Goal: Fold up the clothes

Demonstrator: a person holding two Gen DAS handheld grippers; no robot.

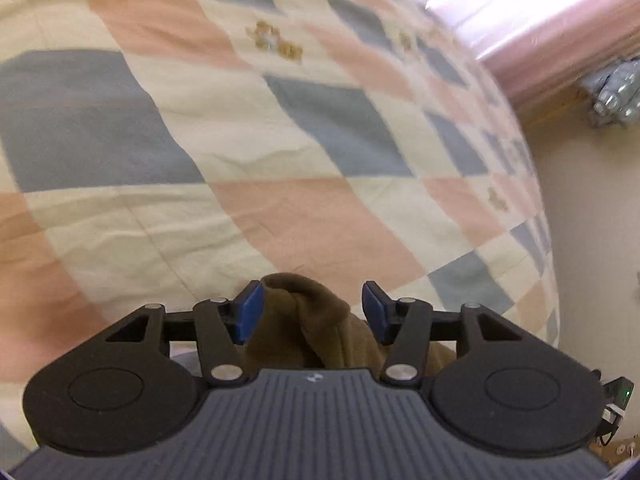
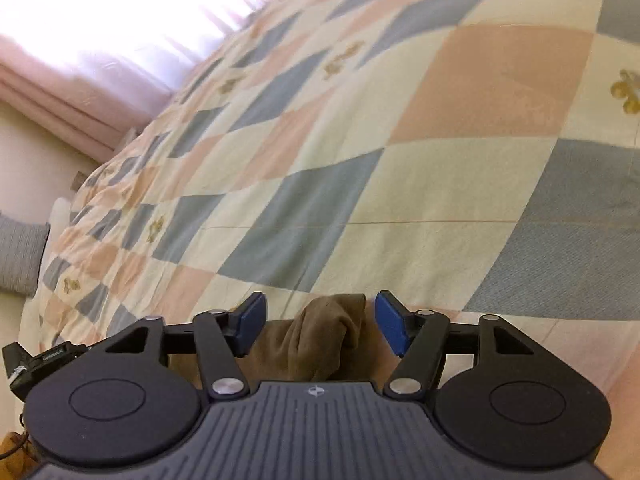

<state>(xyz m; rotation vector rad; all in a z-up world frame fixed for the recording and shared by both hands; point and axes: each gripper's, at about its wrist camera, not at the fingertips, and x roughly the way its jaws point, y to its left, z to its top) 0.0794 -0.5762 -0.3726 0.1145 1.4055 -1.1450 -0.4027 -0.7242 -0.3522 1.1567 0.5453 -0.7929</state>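
Both claws stand open around bunched brown garment [image 1: 308,320] over the checked bedspread [image 1: 280,140]: left claw [image 1: 312,310], right claw [image 2: 320,322]; no fold visible; folding apparently barely begun.

We find one brown garment [image 1: 316,332], soft and fleecy in texture, bunched into rumpled folds. In the left wrist view it sits at lower centre of the frame, rising in a rounded hump. In the right wrist view the same brown garment [image 2: 328,340] shows at lower centre as a gathered, creased bundle, spreading flatter toward the lower left. Its type cannot be determined.
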